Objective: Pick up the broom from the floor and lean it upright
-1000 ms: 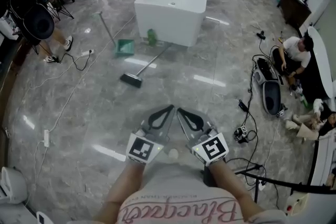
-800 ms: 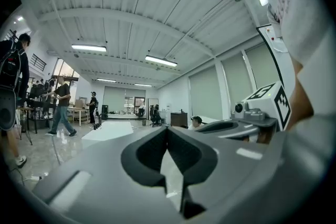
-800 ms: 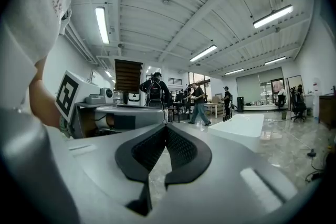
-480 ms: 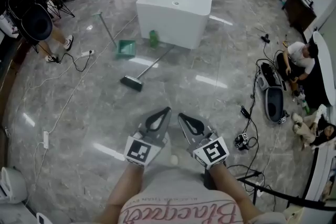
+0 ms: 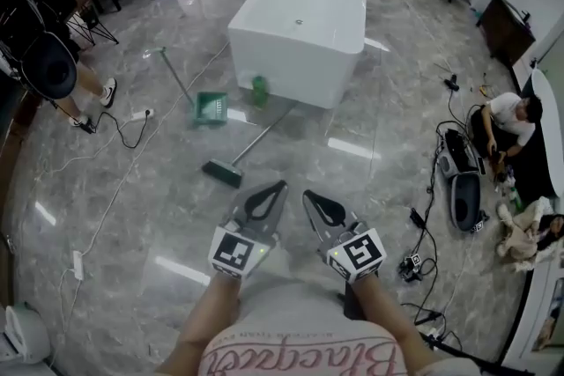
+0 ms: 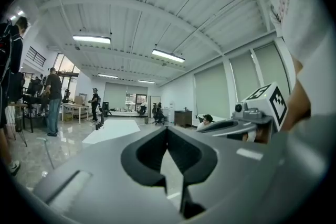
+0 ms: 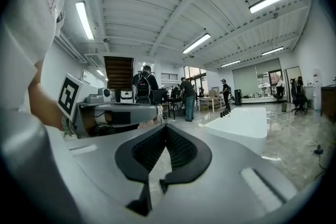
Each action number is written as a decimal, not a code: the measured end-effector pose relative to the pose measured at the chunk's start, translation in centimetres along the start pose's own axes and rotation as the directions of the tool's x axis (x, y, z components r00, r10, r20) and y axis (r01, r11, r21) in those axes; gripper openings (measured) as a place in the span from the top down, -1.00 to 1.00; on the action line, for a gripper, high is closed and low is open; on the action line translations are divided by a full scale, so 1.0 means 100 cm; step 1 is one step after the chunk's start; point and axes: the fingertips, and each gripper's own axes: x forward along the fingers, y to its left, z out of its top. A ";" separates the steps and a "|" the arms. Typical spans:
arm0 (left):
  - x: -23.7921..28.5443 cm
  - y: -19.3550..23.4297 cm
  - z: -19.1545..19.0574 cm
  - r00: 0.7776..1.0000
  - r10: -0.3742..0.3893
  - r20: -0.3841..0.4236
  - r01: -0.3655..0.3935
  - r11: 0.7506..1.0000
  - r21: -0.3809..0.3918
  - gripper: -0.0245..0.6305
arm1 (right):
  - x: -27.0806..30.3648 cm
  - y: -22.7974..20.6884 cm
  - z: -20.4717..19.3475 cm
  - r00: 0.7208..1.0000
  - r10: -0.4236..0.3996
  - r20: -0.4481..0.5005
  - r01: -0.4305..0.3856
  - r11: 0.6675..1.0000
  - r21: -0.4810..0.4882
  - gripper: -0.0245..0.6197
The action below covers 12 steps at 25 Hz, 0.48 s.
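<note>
Room: a glossy grey marble floor (image 5: 132, 216) is seen, with a white rectangular bathtub (image 5: 304, 22) at its middle.
Broom: the green-headed, long-handled broom (image 5: 256, 141) is laid flat on the floor, handle end toward the tub, near a green dustpan (image 5: 211, 107).
Left claw (image 5: 283, 184): jaws are closed tip to tip; nothing is held.
Right claw (image 5: 307, 194): jaws are likewise closed and empty.
Clearance: bare floor is left between the claws and the broom head; black cables (image 5: 414, 217) are strewn at the right.
</note>
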 end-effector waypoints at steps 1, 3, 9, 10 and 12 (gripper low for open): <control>0.007 0.008 0.001 1.000 -0.013 0.000 0.013 1.000 0.008 0.93 | 0.011 -0.004 0.004 1.000 0.000 0.005 0.000 1.000 0.002 0.92; 0.018 0.021 0.001 0.999 -0.031 -0.006 0.031 0.999 0.017 0.93 | 0.031 -0.009 0.009 1.000 0.006 0.007 -0.006 1.000 -0.003 0.92; 0.046 0.059 -0.018 0.998 0.005 -0.069 -0.007 1.000 -0.019 0.93 | 0.061 -0.047 0.005 0.999 0.019 -0.039 -0.018 1.000 0.009 0.92; 0.051 0.066 -0.022 0.997 0.011 -0.076 -0.013 0.999 -0.031 0.93 | 0.064 -0.059 0.003 0.999 0.000 -0.045 0.001 0.999 0.033 0.92; 0.061 0.079 -0.030 0.996 0.023 -0.089 -0.028 0.998 -0.052 0.93 | 0.074 -0.079 -0.002 0.998 -0.021 -0.064 0.026 0.997 0.072 0.92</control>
